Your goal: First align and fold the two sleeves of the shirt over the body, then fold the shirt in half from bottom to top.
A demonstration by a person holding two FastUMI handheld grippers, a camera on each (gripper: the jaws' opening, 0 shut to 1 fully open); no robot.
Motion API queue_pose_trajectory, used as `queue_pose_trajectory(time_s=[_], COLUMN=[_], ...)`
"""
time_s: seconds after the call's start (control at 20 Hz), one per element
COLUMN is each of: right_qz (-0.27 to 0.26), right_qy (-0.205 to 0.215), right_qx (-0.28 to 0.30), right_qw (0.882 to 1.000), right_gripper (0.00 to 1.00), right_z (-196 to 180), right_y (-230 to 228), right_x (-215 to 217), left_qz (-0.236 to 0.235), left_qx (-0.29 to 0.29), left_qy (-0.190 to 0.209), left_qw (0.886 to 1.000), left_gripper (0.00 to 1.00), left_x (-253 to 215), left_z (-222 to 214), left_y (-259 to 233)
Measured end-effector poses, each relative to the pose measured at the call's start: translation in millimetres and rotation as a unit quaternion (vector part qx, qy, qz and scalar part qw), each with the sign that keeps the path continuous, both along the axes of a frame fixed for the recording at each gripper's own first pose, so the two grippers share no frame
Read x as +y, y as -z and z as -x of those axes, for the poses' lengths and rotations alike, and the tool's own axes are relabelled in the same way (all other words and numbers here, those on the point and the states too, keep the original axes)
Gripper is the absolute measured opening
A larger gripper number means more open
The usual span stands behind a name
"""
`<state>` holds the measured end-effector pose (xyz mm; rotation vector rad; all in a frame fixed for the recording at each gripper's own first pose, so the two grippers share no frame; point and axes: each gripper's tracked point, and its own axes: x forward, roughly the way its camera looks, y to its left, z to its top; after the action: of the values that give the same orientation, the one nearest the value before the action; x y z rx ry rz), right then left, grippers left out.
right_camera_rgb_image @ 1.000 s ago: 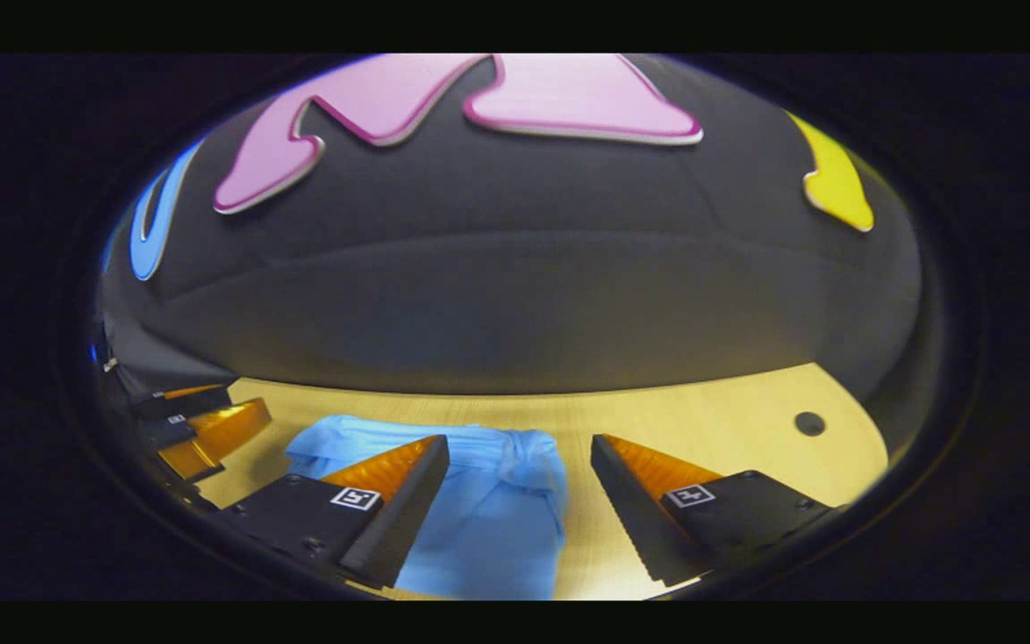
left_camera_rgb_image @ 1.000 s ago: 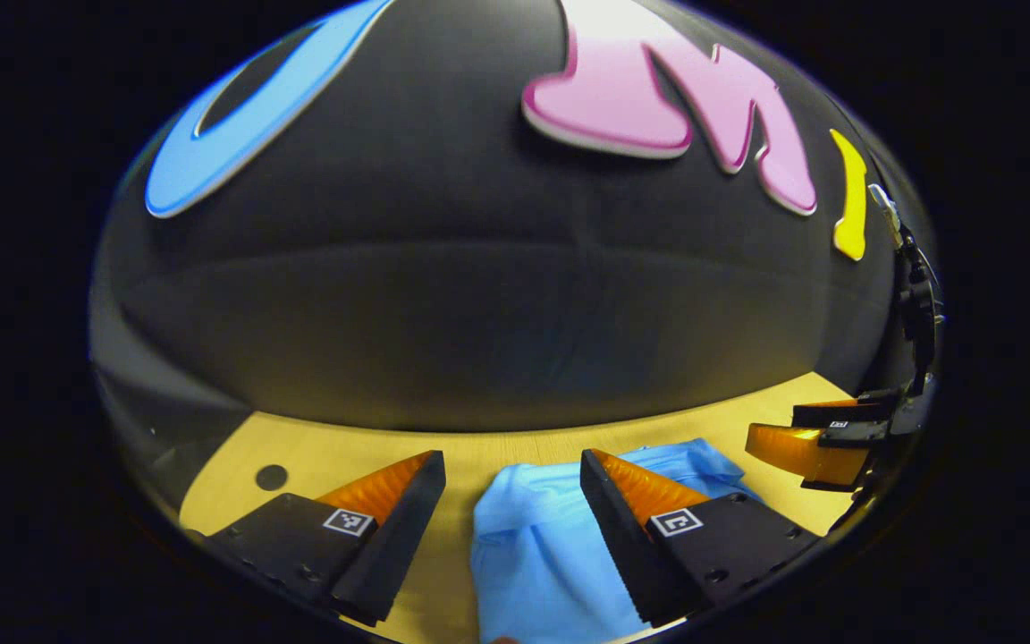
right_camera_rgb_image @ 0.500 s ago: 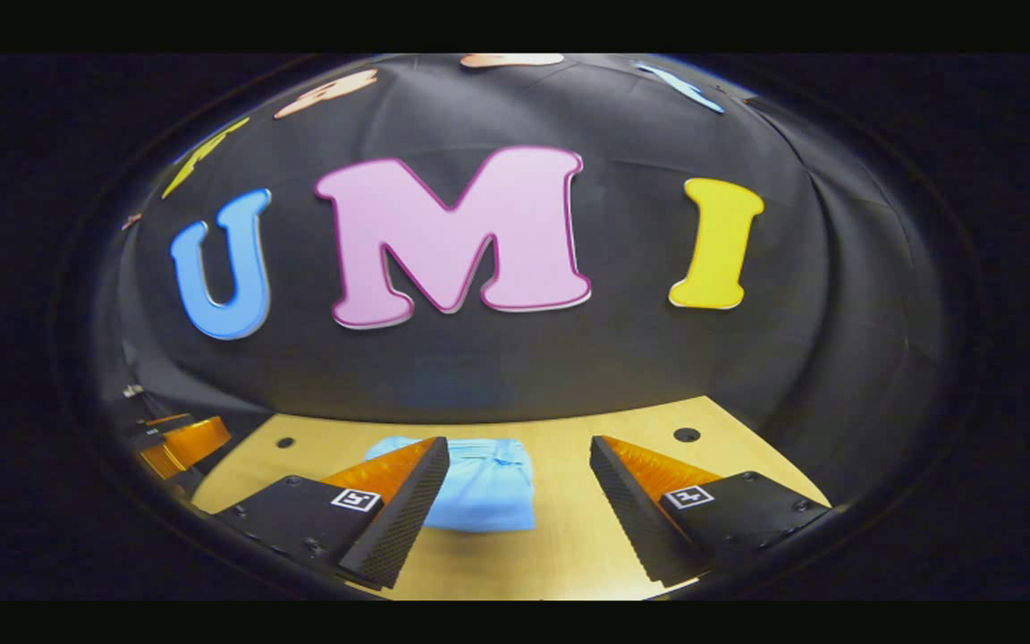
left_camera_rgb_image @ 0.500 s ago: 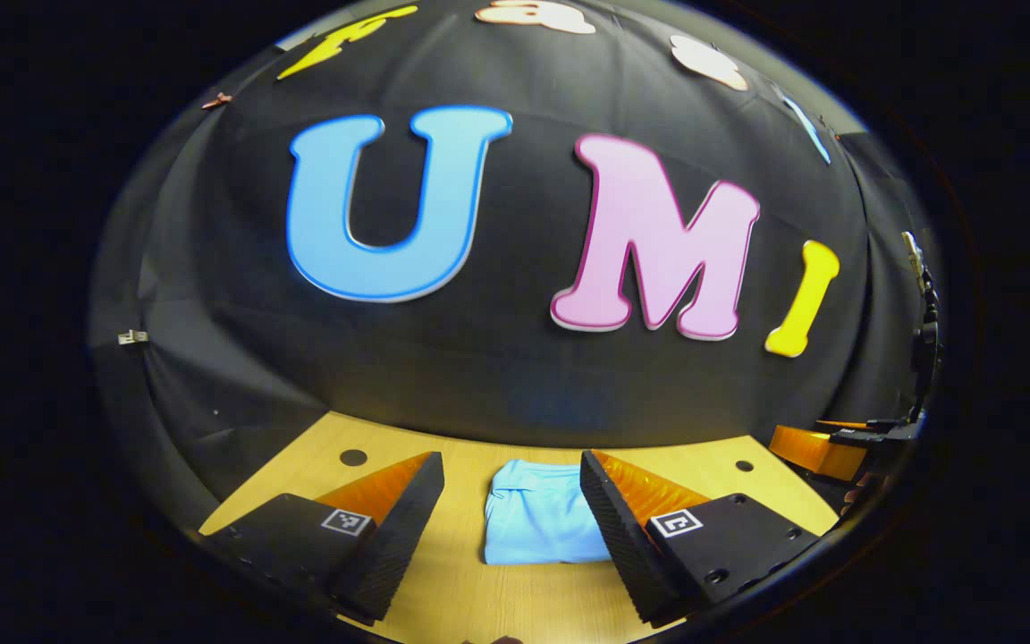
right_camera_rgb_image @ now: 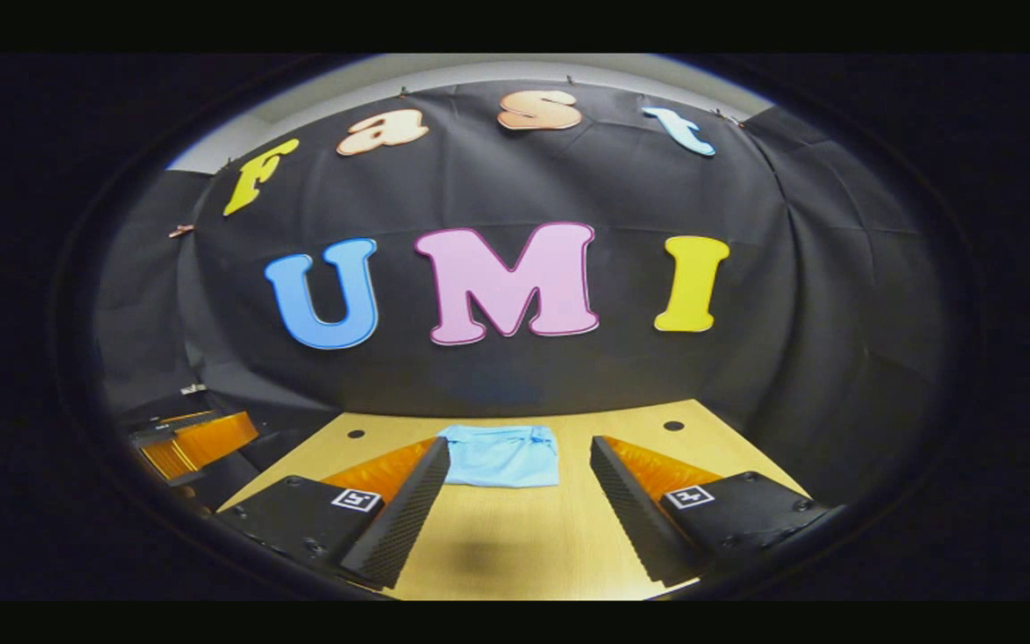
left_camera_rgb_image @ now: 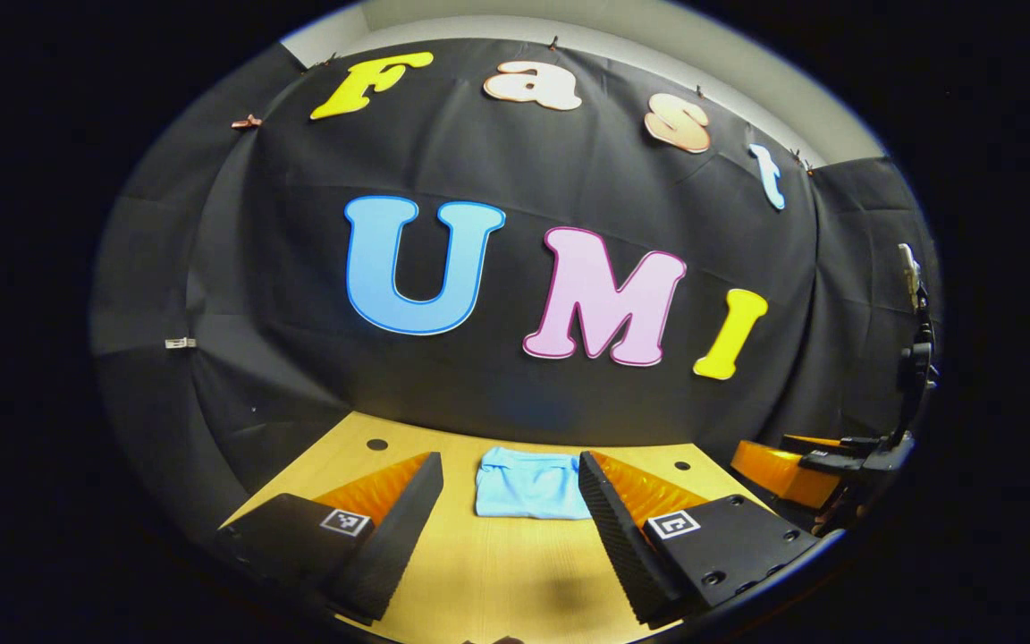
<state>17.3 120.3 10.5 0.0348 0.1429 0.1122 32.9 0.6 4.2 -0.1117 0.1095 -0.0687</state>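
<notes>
Beyond both grippers, well apart, folded shirt (left_camera_rgb_image: pixel 528 484) (light blue)

We see a light wooden table (left_camera_rgb_image: pixel 497 572) with a fine grain, its far edge meeting the black cloth wall of the booth. A folded light-blue shirt (left_camera_rgb_image: pixel 528 484) lies flat on it near that far edge, a compact rectangle (right_camera_rgb_image: pixel 503 455) about midway across the width. Small dark round holes (left_camera_rgb_image: pixel 377 444) mark the tabletop near the far corners, one to each side of the shirt (right_camera_rgb_image: pixel 673 426).
</notes>
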Motion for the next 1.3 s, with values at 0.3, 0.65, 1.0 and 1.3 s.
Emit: queue_pose_trajectory(time_s=[0.3, 0.65, 1.0, 1.3], right_qz=[0.012, 0.008, 0.010, 0.007], right_qy=[-0.015, -0.005, 0.014, 0.022], right_qx=[-0.011, -0.041, -0.023, -0.023], right_qw=[1.000, 0.999, 1.000, 0.999], right_gripper=[0.99, 0.99, 0.99, 0.99], right_z=[71.1, 122.8, 125.6, 118.5], right_y=[-18.9, -27.3, -9.5, -11.8], right_x=[6.6, 1.7, -19.6, -28.7], left_qz=[-0.010, -0.031, -0.035, -0.042], left_qx=[-0.015, -0.020, -0.029, -0.025], left_qy=[0.005, 0.012, 0.018, 0.031], left_qw=[1.000, 0.999, 0.999, 0.998], left_gripper=[0.97, 0.97, 0.97, 0.97], left_x=[-12.5, 2.7, 1.1, -7.7], left_z=[90.3, 125.9, 114.8, 104.1], left_y=[1.8, 9.9, 2.7, 1.6])
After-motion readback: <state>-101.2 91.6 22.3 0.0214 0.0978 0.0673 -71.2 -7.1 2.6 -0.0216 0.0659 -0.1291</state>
